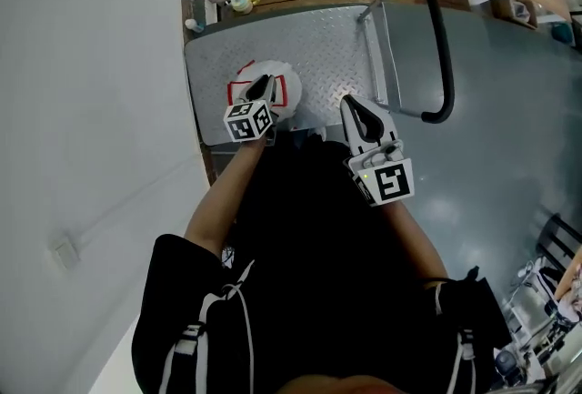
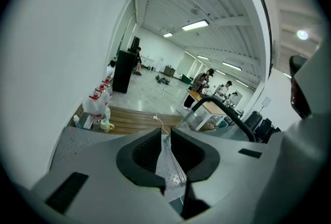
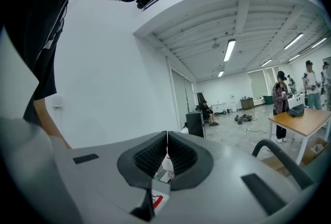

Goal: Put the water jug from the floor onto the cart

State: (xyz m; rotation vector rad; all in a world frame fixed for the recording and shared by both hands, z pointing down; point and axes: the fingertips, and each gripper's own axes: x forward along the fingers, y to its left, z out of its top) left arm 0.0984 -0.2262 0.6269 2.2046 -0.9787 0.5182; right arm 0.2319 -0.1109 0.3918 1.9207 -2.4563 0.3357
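In the head view the water jug [image 1: 289,83] stands on the cart [image 1: 318,46] deck near its front left corner, directly under the left gripper [image 1: 263,85], with the right gripper [image 1: 350,107] apart to its right. The left gripper view shows those jaws slightly parted on nothing, only deck plate behind the gap. In the right gripper view the fingertips [image 3: 166,136] meet, empty, with the jug's red-and-white label below them.

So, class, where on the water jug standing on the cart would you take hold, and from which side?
Probably the top, from straight above: the water jug stands upright on the cart, and its round body looks too wide for the fingers. The left gripper above it hides what the top offers.
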